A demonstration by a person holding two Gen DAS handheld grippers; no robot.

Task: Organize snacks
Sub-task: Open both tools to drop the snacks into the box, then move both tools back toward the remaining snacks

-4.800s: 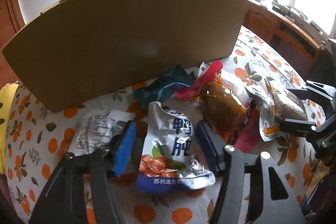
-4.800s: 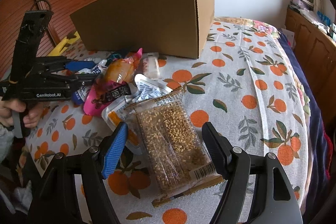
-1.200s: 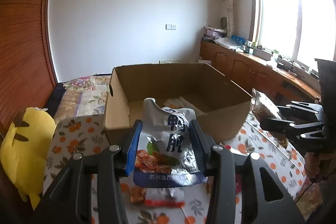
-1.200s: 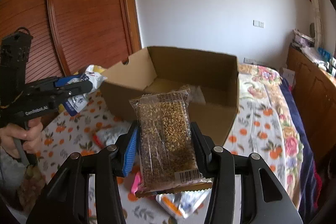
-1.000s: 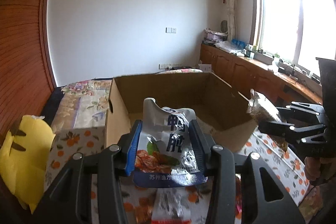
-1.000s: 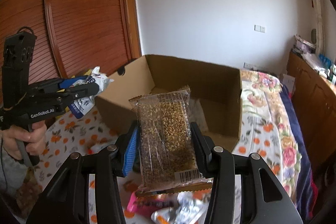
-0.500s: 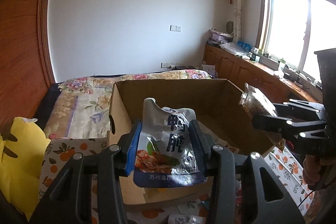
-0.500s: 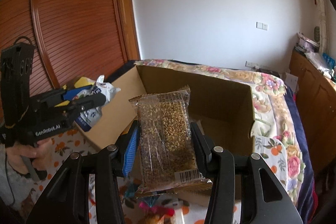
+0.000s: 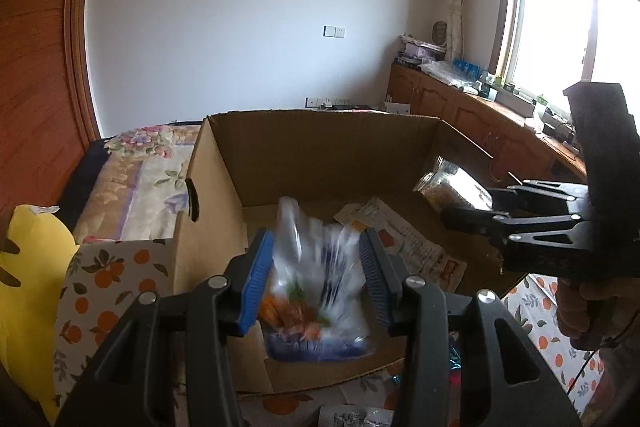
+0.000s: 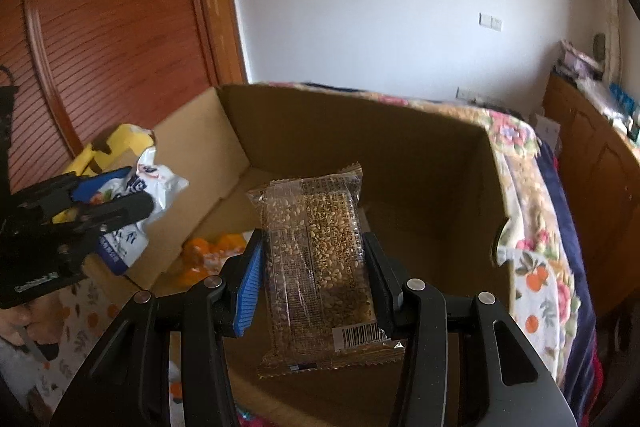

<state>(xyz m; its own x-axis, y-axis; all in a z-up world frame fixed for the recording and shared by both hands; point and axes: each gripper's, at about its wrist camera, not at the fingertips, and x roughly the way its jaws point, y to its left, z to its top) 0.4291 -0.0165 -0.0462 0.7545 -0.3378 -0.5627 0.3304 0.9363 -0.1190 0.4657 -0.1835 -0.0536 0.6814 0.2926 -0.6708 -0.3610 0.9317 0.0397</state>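
My left gripper [image 9: 316, 245] is shut on a silver and blue snack pouch [image 9: 316, 295], which looks blurred and hangs over the near left part of the open cardboard box [image 9: 320, 151]. My right gripper [image 10: 313, 245] is shut on a clear packet of grain bar [image 10: 320, 259], upright between the pads, above the box [image 10: 380, 143] interior. In the right wrist view the left gripper [image 10: 132, 203] shows at the left with its pouch [image 10: 152, 187] by the box's left wall. In the left wrist view the right gripper [image 9: 452, 215] and its packet [image 9: 448, 187] are at the box's right wall.
A white printed packet [image 9: 400, 243] and an orange one [image 10: 216, 247] lie on the box floor. A yellow plush toy [image 9: 32, 267] sits left of the box on the orange-print cloth [image 9: 108, 275]. Loose packets [image 9: 352, 417] lie before the box. Wooden cabinets [image 9: 460, 107] line the right wall.
Both grippers moved forward and lower, so the open box now fills both views from above. The left pouch has become blurred and tipped. Both packets stay gripped.
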